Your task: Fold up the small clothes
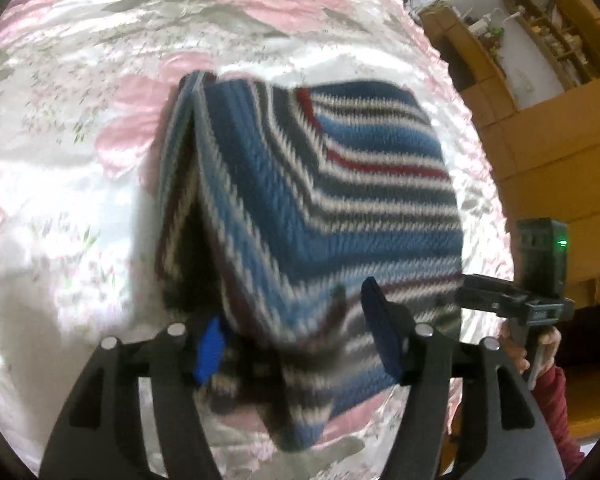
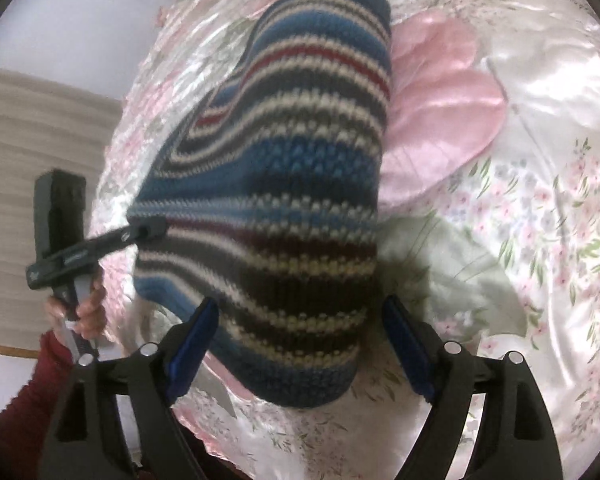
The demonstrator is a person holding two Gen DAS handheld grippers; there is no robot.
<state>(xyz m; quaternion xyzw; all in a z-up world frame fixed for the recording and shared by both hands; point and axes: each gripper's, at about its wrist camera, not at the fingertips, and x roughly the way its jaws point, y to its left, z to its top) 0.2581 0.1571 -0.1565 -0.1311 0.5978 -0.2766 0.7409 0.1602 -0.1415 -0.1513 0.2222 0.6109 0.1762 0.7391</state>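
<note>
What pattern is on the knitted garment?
Blue, white, dark grey and red stripes on the knitted garment; clearest in the left wrist view.

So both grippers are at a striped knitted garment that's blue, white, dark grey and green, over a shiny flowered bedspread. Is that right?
Not quite: there is no green stripe. The striped knitted garment is blue, white, dark grey and red; the red bands show plainly in the right wrist view. The rest stands: the left gripper and right gripper are both at it, over the shiny flowered bedspread.
</note>
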